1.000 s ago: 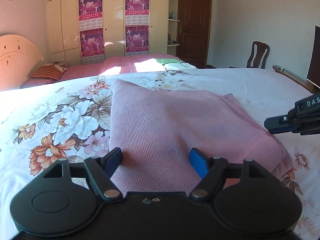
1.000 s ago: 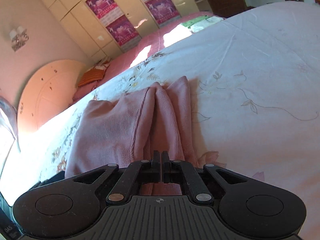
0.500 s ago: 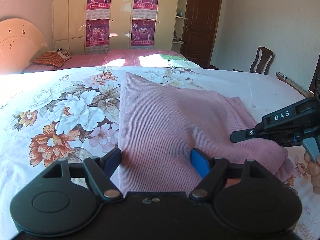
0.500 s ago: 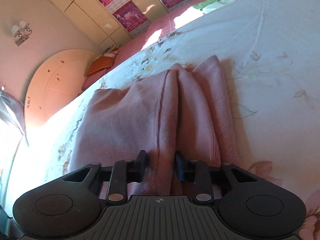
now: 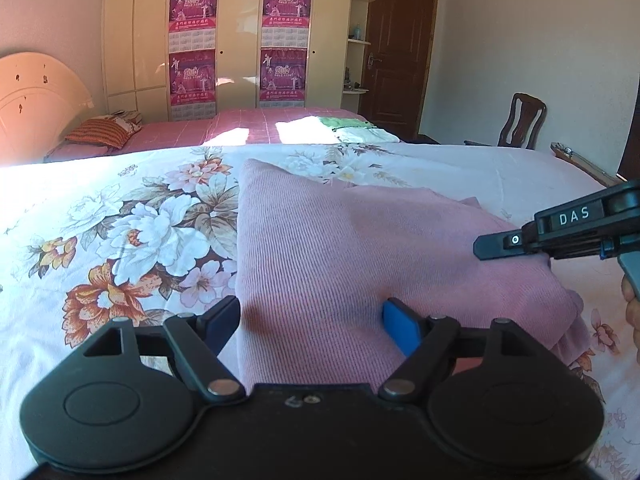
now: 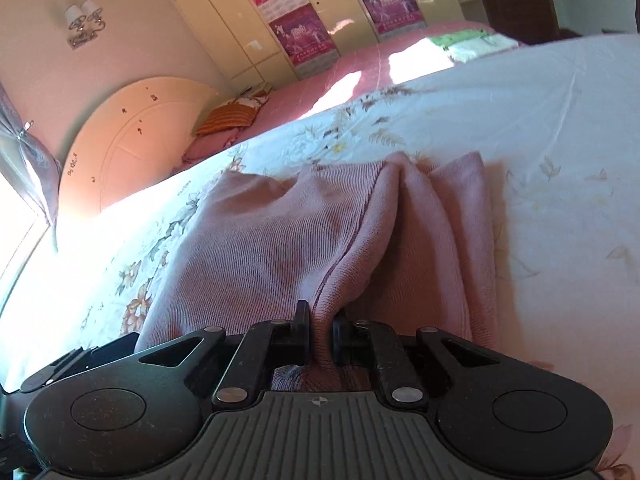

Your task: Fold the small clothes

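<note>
My left gripper (image 5: 310, 320) points down at a slant, jaws set wide, one finger at each side of a fabric fold. My right gripper (image 6: 320, 326) is tilted, its jaws closing, pinching a fabric ridge. My right hand (image 5: 631, 304) shows at the frame edge.

The pink ribbed knit garment (image 5: 320, 248) lies on the bed, folded into a rough rectangle with a few layers stacked along one side. Its near edge sits between the wide-apart left jaws, not pinched. On the other side, a raised fold (image 6: 320, 312) of the same fabric is squeezed tight between the right jaws, bunching up ahead of them.
</note>
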`<control>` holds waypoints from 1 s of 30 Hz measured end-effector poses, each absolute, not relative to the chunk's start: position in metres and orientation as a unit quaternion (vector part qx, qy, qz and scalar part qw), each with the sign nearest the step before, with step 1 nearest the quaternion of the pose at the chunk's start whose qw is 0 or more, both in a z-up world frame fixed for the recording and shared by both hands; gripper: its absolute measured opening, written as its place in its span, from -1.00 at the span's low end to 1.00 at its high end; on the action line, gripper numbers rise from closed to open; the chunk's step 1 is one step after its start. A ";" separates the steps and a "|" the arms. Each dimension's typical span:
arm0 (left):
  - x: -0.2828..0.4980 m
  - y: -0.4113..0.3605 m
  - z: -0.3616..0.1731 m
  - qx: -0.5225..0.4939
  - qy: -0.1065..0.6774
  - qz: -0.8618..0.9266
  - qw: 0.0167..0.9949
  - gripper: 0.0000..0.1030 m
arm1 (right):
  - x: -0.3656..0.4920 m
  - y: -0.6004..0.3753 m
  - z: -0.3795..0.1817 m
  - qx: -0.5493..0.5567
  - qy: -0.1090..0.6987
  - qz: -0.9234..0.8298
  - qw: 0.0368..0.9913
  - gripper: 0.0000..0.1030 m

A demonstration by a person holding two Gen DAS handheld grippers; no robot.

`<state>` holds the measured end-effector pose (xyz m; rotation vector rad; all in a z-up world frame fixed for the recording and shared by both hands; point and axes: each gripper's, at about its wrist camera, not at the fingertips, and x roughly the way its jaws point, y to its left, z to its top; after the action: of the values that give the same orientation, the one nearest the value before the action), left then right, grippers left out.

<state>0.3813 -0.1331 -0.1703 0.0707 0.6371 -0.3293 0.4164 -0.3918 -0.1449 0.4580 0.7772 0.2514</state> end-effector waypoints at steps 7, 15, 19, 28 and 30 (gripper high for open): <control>0.379 -0.145 -0.162 0.015 0.307 -0.181 0.934 0.50 | 0.388 -0.399 -0.126 0.135 0.350 0.087 0.923 -0.83; 0.385 -0.144 -0.184 0.023 0.356 -0.171 0.918 0.54 | 0.390 -0.397 -0.160 0.138 0.394 0.062 0.906 -0.78; 0.382 -0.144 -0.181 0.028 0.352 -0.171 0.920 0.52 | 0.376 -0.399 -0.132 0.136 0.370 0.056 0.918 -0.73; 0.381 -0.148 -0.183 0.031 0.350 -0.166 0.921 0.53 | 0.349 -0.357 -0.124 0.088 0.358 0.105 0.924 -0.72; 0.382 -0.148 -0.184 0.031 0.351 -0.168 0.921 0.56 | 0.354 -0.358 -0.144 0.065 0.392 0.082 0.914 -0.72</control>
<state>0.3816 -0.1483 -0.1839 0.0647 0.7216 -0.3454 0.3537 -0.3583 -0.1439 0.1337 0.8074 0.1693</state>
